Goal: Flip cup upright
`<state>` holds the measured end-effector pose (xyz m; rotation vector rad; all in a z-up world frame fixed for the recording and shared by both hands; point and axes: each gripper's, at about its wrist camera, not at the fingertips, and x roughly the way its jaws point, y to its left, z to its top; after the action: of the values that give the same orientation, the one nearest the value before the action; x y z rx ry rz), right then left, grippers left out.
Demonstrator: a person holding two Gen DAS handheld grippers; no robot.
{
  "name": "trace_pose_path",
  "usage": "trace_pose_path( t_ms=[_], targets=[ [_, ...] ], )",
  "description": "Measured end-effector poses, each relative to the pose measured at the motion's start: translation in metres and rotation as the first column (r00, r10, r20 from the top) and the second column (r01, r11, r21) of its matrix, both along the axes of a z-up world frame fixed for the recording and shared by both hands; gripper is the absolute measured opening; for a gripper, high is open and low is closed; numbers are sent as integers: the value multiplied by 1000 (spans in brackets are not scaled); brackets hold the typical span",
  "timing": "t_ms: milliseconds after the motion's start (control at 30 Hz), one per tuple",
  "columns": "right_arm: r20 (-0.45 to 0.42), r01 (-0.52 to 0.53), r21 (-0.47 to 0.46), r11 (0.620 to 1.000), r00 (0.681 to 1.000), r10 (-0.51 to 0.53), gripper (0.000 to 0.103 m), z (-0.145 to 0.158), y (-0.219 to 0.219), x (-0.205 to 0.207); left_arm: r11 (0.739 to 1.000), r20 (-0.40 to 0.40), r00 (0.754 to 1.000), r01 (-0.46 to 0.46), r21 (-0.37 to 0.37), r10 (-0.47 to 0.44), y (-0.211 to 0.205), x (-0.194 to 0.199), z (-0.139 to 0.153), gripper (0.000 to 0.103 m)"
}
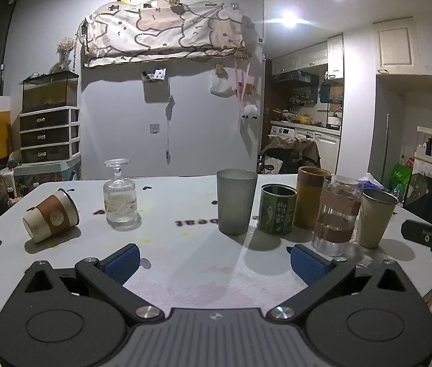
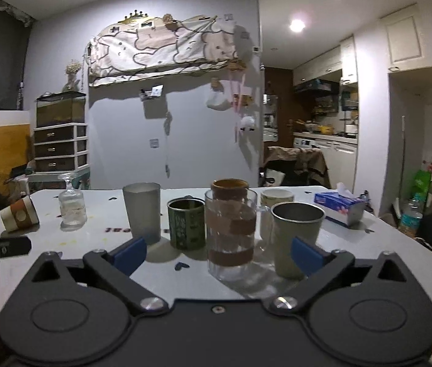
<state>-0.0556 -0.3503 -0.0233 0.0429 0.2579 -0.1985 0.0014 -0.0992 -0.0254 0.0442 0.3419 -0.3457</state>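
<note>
A paper cup with a brown sleeve lies on its side at the table's left; it also shows in the right wrist view. A clear stemmed glass stands upside down to its right, also seen in the right wrist view. My left gripper is open and empty, low over the table in front of the cups. My right gripper is open and empty, with a clear banded mug and a metal cup just ahead of its fingers.
A grey tumbler, green tin, tall brown cup, banded glass mug and metal cup stand upright in a cluster. A tissue box sits at the far right. The white table ends at the right.
</note>
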Motion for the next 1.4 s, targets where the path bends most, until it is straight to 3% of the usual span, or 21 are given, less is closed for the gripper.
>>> trace_pose_path(
  t_ms=[167, 400, 1400],
  targets=[
    [16, 35, -30, 999, 999, -34, 103, -6, 9, -14, 1000, 10, 1000, -4, 1, 4, 1, -7, 1, 103],
    [34, 38, 6, 999, 999, -38, 103, -7, 8, -26, 1000, 16, 1000, 13, 2, -13, 2, -15, 2, 103],
    [38, 43, -12, 999, 998, -43, 103, -4, 16, -31, 1000, 7, 1000, 17, 8, -17, 5, -19, 5, 103]
  ],
)
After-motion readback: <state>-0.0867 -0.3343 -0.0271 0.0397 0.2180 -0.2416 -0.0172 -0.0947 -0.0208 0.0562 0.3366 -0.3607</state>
